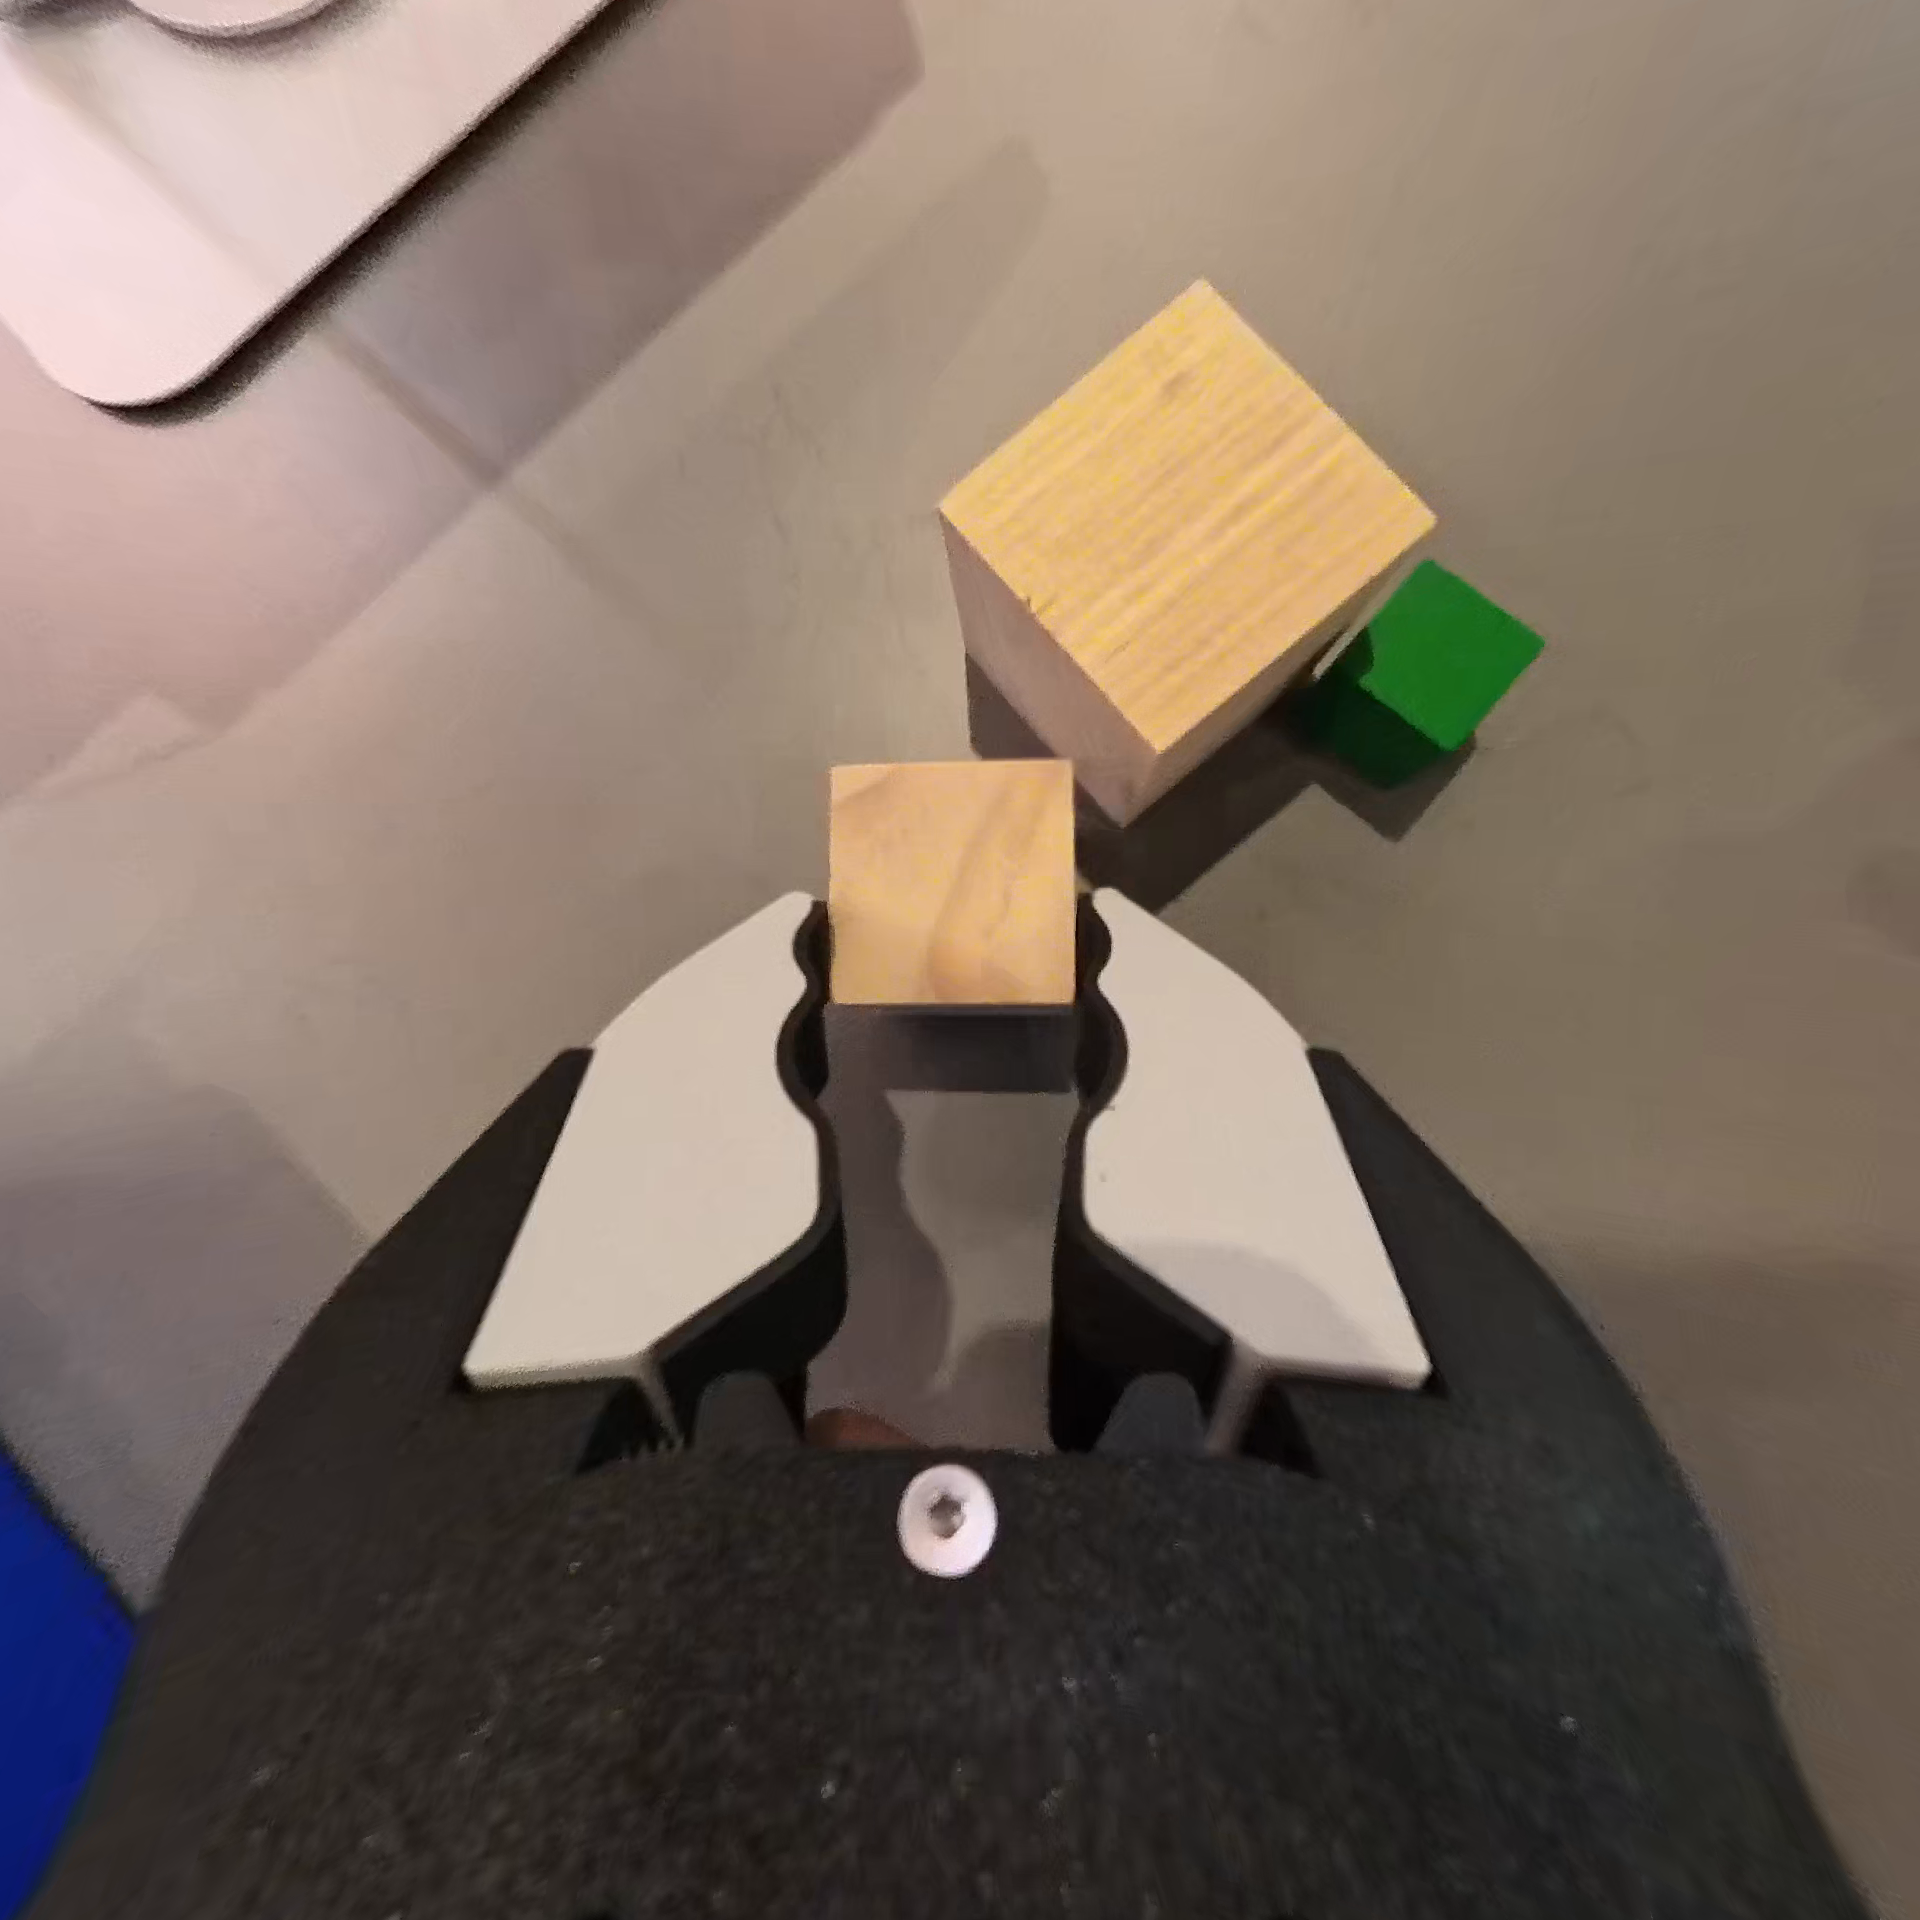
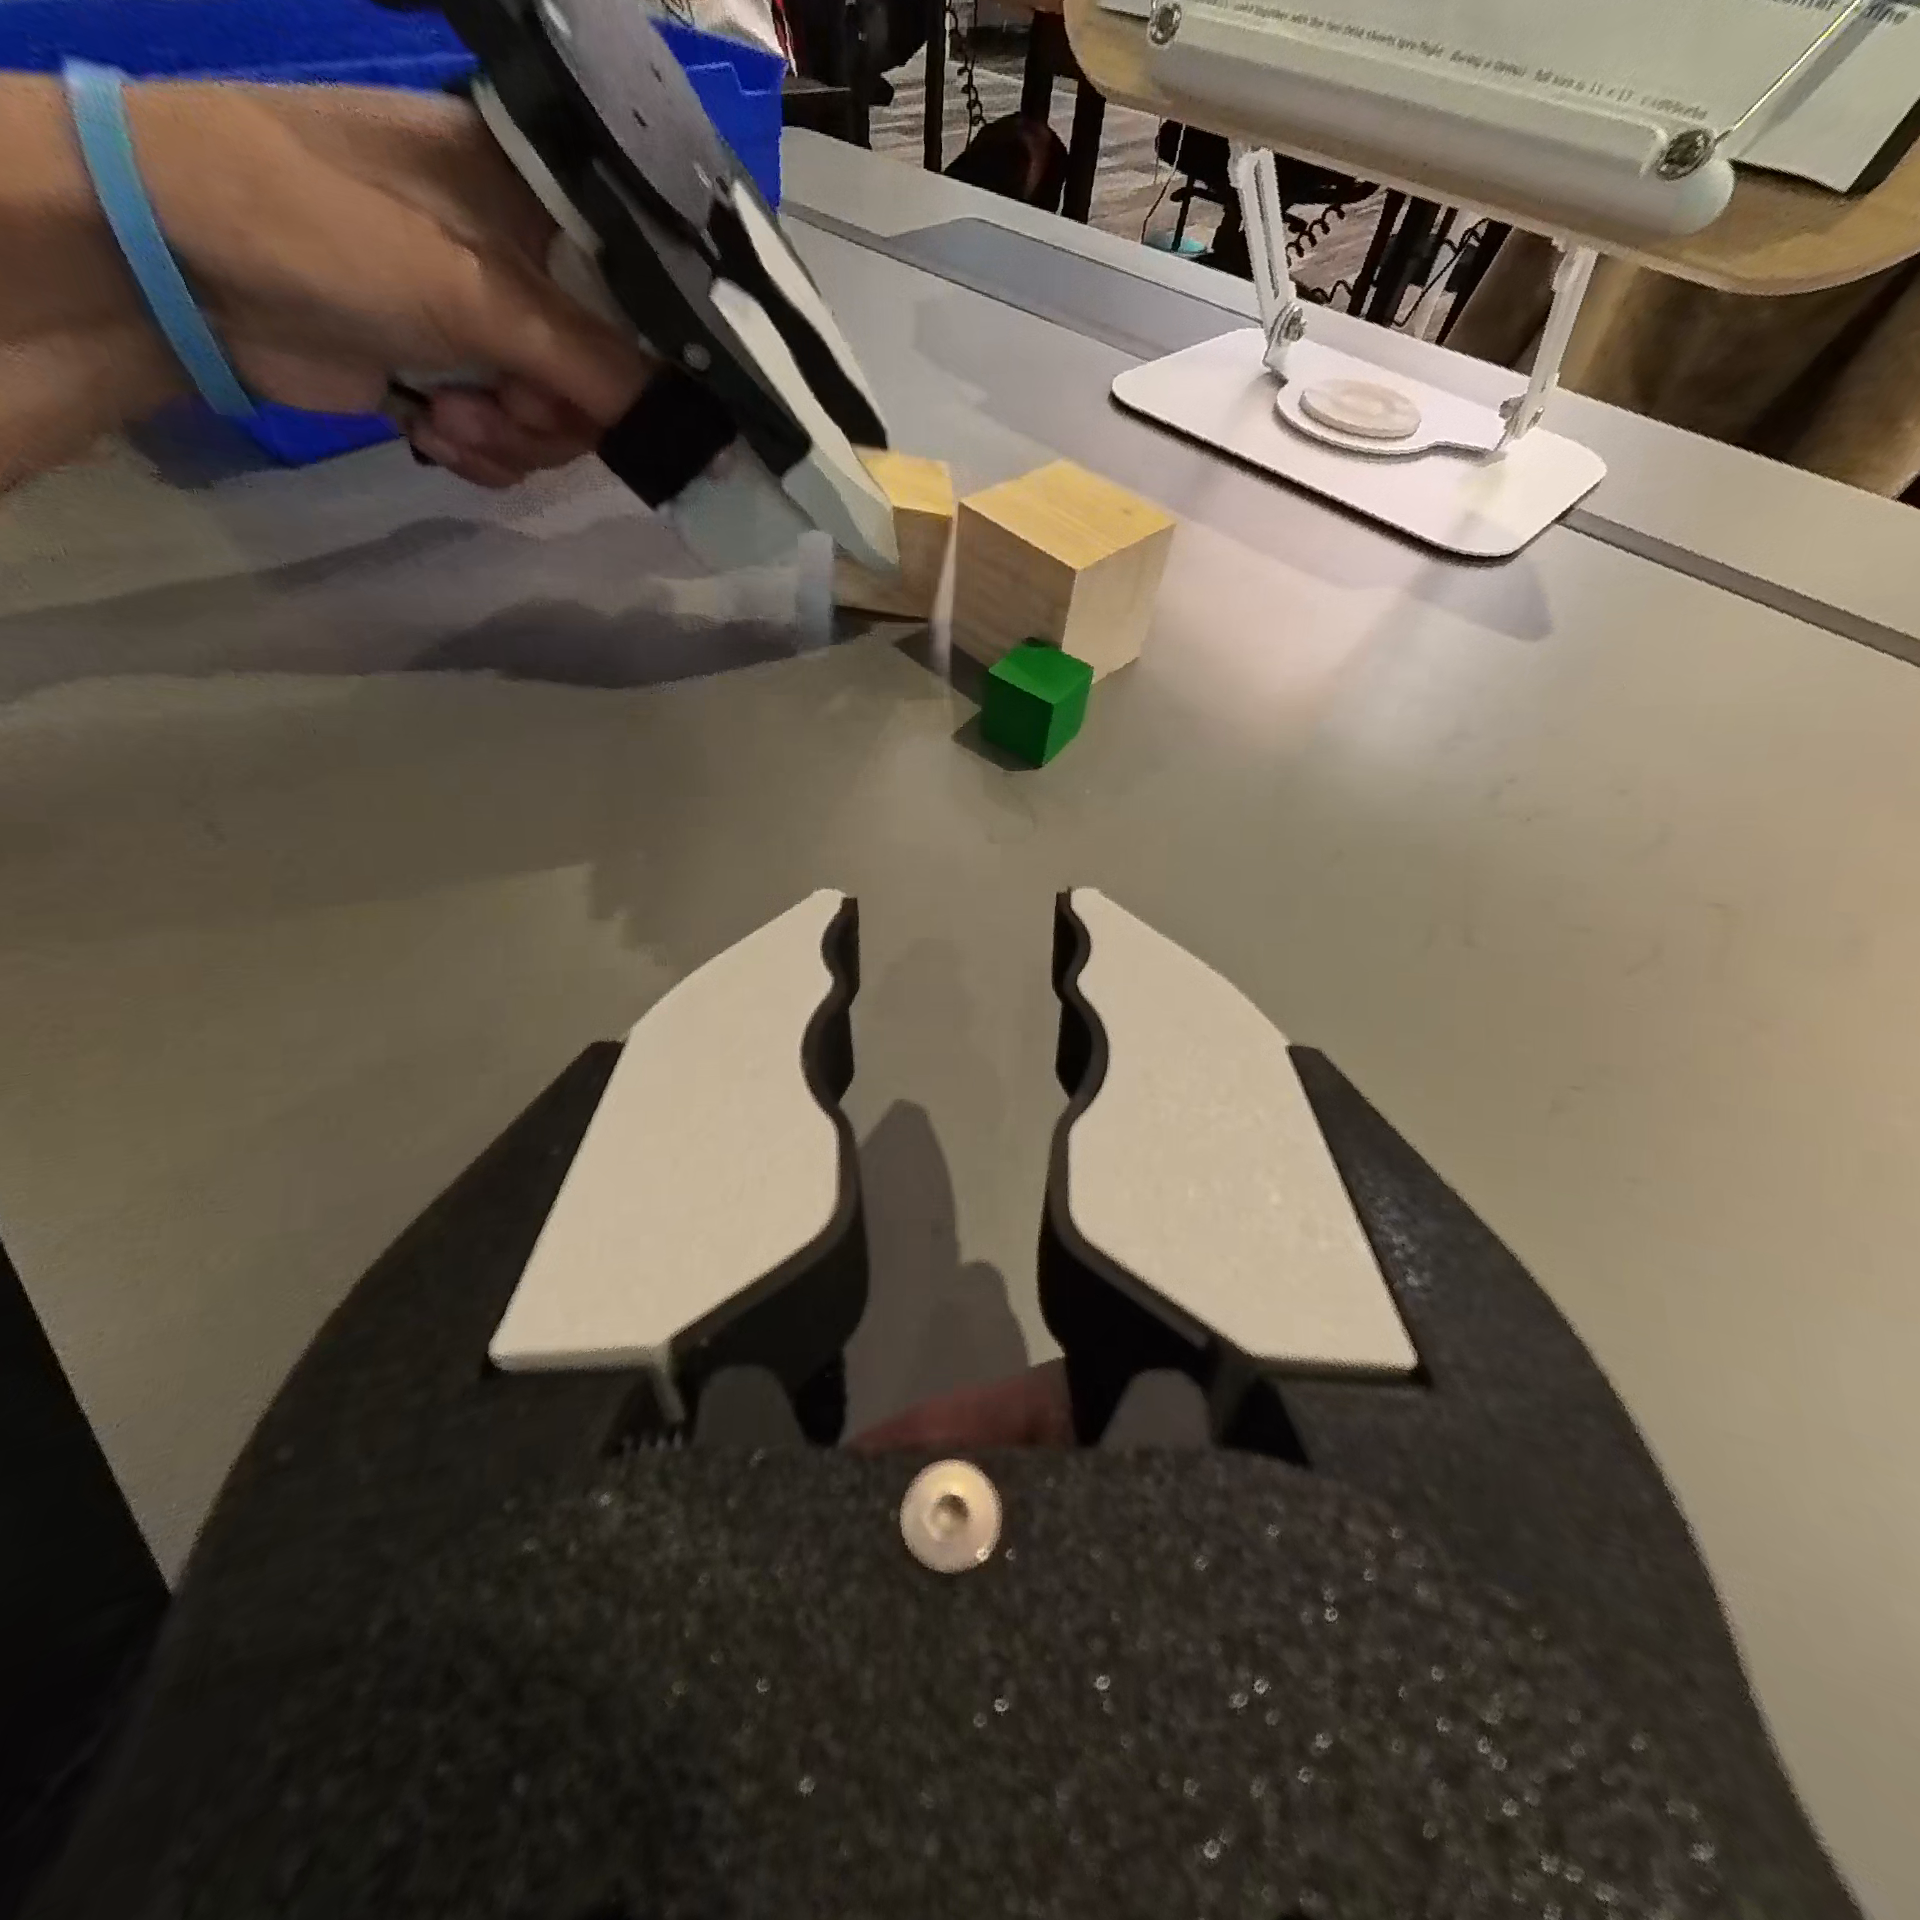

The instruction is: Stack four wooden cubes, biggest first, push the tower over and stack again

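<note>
Gripping a small wooden cube (image 1: 951, 883), the left gripper (image 1: 951, 935) sat mid-frame; large cube (image 1: 1184, 540) and green cube (image 1: 1439, 665) crowded upper right; right gripper (image 2: 956, 925) fingers were spread, empty, over the tabletop (image 2: 1455, 883).

Small dark print on white sheet (image 2: 1558, 62) clipped in stand (image 2: 1361, 436), too blurred to read. No other writing, numbers or signs.

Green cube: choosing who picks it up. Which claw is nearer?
Left. The left claw sits just behind the green cube, gripping a wooden cube; the right claw hangs farther back, empty.
</note>
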The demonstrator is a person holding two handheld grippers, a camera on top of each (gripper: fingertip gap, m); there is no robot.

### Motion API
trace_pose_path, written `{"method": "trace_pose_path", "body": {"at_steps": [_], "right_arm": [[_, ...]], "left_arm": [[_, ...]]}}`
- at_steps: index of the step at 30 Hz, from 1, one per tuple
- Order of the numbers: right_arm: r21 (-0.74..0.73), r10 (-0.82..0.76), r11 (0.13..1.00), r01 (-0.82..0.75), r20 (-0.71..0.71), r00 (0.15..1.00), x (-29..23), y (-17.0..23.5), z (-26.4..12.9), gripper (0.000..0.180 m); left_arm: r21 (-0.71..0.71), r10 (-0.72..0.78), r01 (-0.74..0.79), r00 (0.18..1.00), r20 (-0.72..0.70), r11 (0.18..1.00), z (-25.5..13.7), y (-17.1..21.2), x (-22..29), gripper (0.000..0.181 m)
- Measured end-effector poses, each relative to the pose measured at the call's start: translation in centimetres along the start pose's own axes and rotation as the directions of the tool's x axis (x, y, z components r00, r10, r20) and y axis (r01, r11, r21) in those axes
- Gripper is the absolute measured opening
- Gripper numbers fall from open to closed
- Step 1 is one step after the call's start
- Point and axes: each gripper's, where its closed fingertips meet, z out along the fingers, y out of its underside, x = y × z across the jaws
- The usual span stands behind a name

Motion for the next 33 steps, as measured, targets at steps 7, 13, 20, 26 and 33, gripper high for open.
{"method": "trace_pose_path", "body": {"at_steps": [7, 13, 20, 26, 33], "right_arm": [[0.005, 0.014, 1.0, -0.014, 0.016, 1.0, 0.0, 0.0, -0.2, 0.035], [-0.002, 0.0, 1.0, 0.0, 0.021, 1.0, -0.3, 0.1, 0.0, 0.035], [0.0, -0.009, 1.0, 0.009, 0.03, 0.999, -1.0, 0.1, -0.1, 0.035], [-0.005, 0.004, 1.0, -0.004, 0.037, 0.999, -1.0, 0.1, -0.1, 0.035], [-0.02, -0.001, 1.0, 0.002, 0.033, 0.999, -1.0, 0.3, 0.1, 0.035]], "left_arm": [[0.164, 0.327, -0.306, 0.937, -0.123, 0.938, -7.3, -5.7, 0.7, 0.044], [0.227, 0.434, -0.382, 0.86, -0.267, 0.896, -5.4, -9.5, 1.9, 0.044], [0.233, 0.455, -0.396, 0.826, -0.331, 0.888, -2.3, -8.5, 3.1, 0.044], [0.202, 0.489, -0.446, 0.813, -0.316, 0.872, -1.0, -7.3, 2.6, 0.045], [0.268, 0.468, -0.396, 0.824, -0.318, 0.878, -0.6, -7.7, 2.5, 0.045]]}}
